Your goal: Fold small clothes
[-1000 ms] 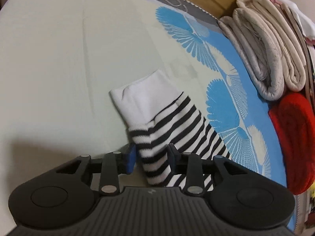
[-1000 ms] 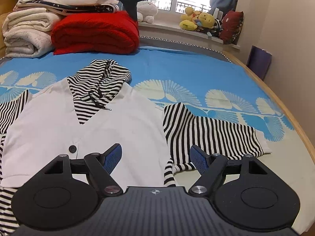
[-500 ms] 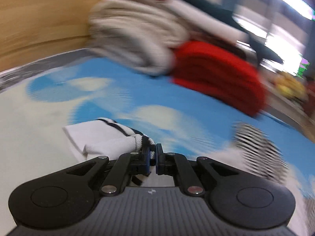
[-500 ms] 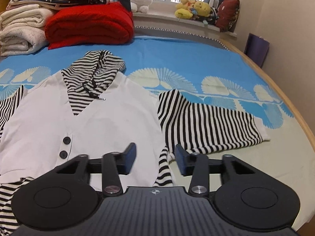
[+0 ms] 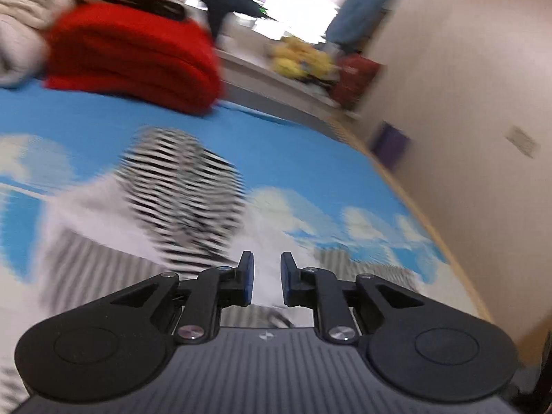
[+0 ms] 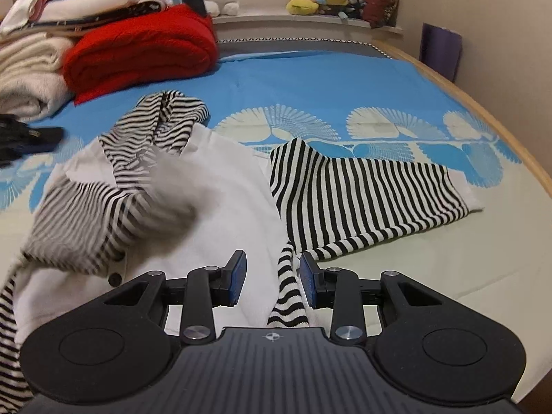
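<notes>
On the bed [image 6: 345, 79], spread across the blue-and-cream sheet, lies the small hooded top [image 6: 220, 186]: white body, striped hood and sleeves, one sleeve thrown over the chest; it looks light, soft and floppy, so best taken by a hem, cuff or side seam, where layers bunch. Left hand-held gripper [image 5: 265, 281] hovers over the body, jaws having just parted to a narrow gap, apparently empty. Right hand-held gripper [image 6: 272, 281], half closed, straddles the striped side edge; contact unclear.
</notes>
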The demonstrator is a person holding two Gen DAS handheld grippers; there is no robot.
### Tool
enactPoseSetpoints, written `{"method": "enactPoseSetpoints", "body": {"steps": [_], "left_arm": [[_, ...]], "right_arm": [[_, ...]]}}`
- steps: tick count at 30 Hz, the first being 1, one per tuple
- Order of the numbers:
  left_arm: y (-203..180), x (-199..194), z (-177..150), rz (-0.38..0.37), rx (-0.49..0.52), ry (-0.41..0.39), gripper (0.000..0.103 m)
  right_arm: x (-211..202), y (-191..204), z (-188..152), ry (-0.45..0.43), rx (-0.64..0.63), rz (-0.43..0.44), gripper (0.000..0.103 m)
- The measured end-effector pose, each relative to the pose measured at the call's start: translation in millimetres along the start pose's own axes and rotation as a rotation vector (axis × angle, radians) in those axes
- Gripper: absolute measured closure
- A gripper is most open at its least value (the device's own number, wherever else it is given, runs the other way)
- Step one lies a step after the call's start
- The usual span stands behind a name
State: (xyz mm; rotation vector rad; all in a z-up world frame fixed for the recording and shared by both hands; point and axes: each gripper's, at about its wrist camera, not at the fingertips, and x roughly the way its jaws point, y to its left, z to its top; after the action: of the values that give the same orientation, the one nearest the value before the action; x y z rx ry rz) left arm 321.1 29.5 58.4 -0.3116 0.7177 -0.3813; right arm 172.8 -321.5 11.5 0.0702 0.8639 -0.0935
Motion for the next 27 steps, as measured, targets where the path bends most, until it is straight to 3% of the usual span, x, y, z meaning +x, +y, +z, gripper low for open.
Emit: {"method": "enactPoseSetpoints", "body": {"steps": [4,8,11,14,17,19,20,21,22,24,27], "left_arm": [[25.3,-33.8,12.0,0.21,-0.008,-0.03,0.084],[74.4,-49.9,-18.1,0.301,-0.088,-0.082,0.081],[108.4,-29.4,-32.5,0.407,-0.174,0.097,0.082],[134.3,-30.9,-26.1,0.412,-0.229,0.058,0.082],[152.8,-22.2,-24.4,0.448,-0.237,0.084,0.082],[161.7,-20.1,-28.1,0.44,-0.264,0.104,0.082],[166.0,-17.2,-27.2,0.434,-0.271,0.116,0.082],[167.8,-14.2,-28.6,0.424,-0.271,0.129,0.082],[166.6,-13.2,-30.7,0.415,-0.263,0.14,0.082],[163.0,-7.5,-31.8,0.412,-0.24,0.161,0.082],[159.3,6.5,-35.9,0.388,-0.227,0.194,0.081]], "right_arm": [[17.2,-4.9,-3.7,-0.006,0.059,0.058,0.067],[47.4,-3.6,2.2,0.064,0.202,0.185,0.066],[83.3,3.8,-0.1,0.173,0.252,0.196,0.056],[119.9,3.2,-6.3,0.263,0.356,0.182,0.054],[143.4,0.7,-10.2,0.284,0.451,0.158,0.054],[148.1,3.1,-7.6,0.253,0.479,0.149,0.055],[148.9,6.1,-4.0,0.235,0.471,0.149,0.061],[148.2,9.9,-0.5,0.209,0.45,0.143,0.087],[146.3,13.3,3.4,0.177,0.423,0.134,0.095],[136.2,17.5,16.0,0.081,0.375,0.135,0.096],[96.8,19.4,39.7,-0.175,0.324,0.233,0.096]]}}
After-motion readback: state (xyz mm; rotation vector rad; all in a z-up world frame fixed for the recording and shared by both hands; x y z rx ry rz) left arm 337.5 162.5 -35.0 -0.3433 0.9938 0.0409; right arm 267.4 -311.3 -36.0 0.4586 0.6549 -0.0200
